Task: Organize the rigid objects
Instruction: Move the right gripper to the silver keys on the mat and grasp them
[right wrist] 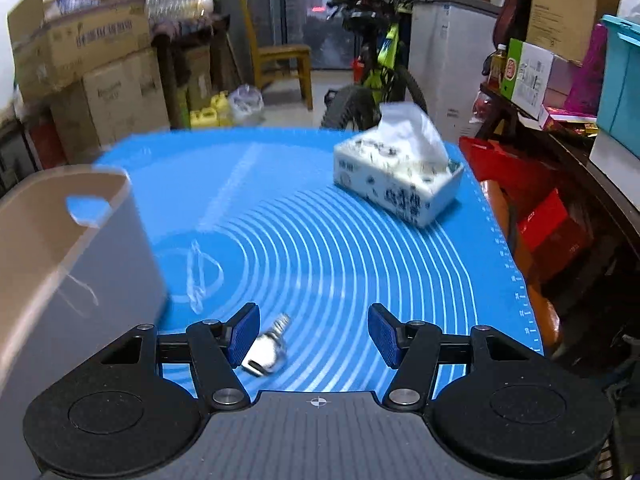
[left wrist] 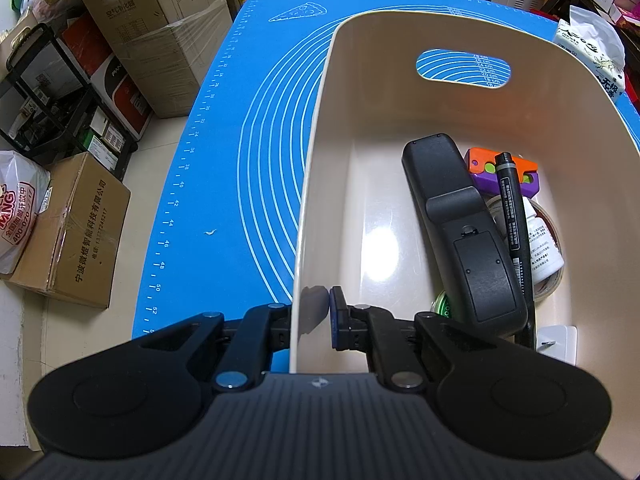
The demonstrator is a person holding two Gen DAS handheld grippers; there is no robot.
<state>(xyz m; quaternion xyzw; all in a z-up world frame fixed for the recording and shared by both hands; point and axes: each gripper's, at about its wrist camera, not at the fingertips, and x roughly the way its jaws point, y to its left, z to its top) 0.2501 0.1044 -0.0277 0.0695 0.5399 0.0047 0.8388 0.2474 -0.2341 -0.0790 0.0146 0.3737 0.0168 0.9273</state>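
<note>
The left tool point(left wrist: 316, 312) pinches the bin point(left wrist: 316, 184) wall; the right tool point(right wrist: 316, 334) is spread; the mat point(left wrist: 224, 184) shows "20 cm".

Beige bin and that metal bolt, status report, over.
Left tool clamped on beige bin wall. Right tool open, empty, over metal bolt on blue mat. Tissue box far off; nothing blocking.

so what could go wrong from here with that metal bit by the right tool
The small metal piece lies on the mat against one pad of the open right tool, not centred, so closing may flick it away. The view is blurred, so aim may be off. The left tool pinches the bin wall; a tug could tip the bin.
</note>
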